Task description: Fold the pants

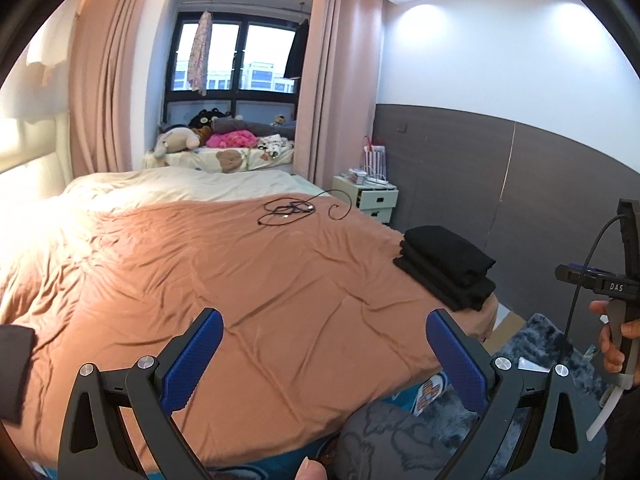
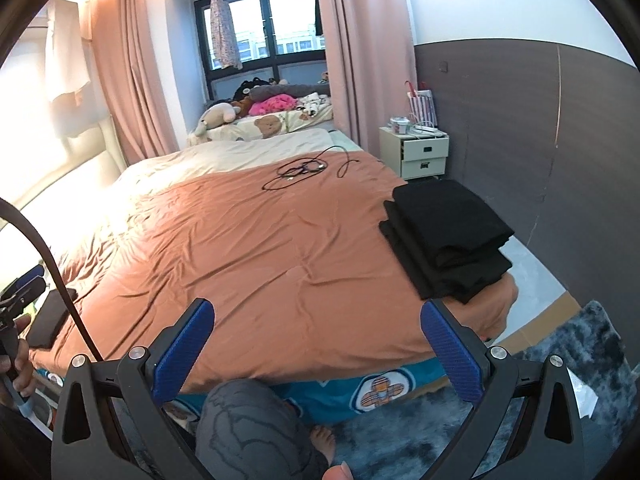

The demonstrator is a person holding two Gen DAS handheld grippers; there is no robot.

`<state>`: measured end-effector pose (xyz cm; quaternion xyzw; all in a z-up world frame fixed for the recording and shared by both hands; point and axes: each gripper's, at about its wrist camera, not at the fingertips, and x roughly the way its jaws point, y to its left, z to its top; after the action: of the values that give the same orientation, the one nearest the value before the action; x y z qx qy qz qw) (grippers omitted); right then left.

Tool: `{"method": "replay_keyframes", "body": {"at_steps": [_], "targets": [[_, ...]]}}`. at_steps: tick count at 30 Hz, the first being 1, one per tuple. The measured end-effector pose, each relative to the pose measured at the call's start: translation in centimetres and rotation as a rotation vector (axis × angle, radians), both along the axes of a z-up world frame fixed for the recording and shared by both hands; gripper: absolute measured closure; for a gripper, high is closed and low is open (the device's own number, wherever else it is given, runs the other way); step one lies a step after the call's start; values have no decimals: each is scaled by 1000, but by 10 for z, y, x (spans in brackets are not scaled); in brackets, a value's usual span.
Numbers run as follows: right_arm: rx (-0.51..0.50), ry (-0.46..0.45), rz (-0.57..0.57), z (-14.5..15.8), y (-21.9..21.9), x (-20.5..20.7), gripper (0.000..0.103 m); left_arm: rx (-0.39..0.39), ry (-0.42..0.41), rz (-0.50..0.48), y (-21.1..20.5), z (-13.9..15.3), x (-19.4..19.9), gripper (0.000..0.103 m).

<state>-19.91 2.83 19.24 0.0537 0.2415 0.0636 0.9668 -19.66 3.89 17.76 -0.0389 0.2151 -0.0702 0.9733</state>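
Observation:
Black pants (image 1: 448, 266) lie folded in a neat stack at the right edge of the bed's orange cover (image 1: 248, 272); they also show in the right wrist view (image 2: 448, 236). My left gripper (image 1: 324, 354) is open and empty, held above the near part of the bed, left of the stack. My right gripper (image 2: 316, 346) is open and empty over the bed's near edge, the stack just beyond its right finger (image 2: 452, 352). The right gripper's handle (image 1: 624, 280) shows at the far right of the left wrist view.
A tangle of black cable (image 1: 292, 210) lies on the far part of the bed. A dark flat object (image 2: 50, 322) sits at the bed's left edge. A white nightstand (image 2: 420, 154) stands by the grey wall. A shaggy grey rug (image 2: 568, 384) covers the floor. My knee (image 2: 248, 428) is below.

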Motion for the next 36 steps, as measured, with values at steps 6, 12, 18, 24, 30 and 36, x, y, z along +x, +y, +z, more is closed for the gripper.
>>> {"method": "replay_keyframes", "body": {"at_steps": [6,12,18,24,30,36], "targets": [[8,10,20,-20,15,-12,0,-13,12,34,10,-22,-21,1],[4,13,39,-33,24,-16,0,15,17,77,13,-41,-39,1],[15,10,47,-46,36,-27,0,27,14,99,14,-55,-49,1],[9,9,43,-58,46,-36,0,25,28,106,12,-68,-47,1],[21,-9,31,-63,45,-43,0,35,33,95,6,-73,-49,1],[28,-11,20,-69,45,-48,0,22,35,105,5,-74,-48,1]]}}
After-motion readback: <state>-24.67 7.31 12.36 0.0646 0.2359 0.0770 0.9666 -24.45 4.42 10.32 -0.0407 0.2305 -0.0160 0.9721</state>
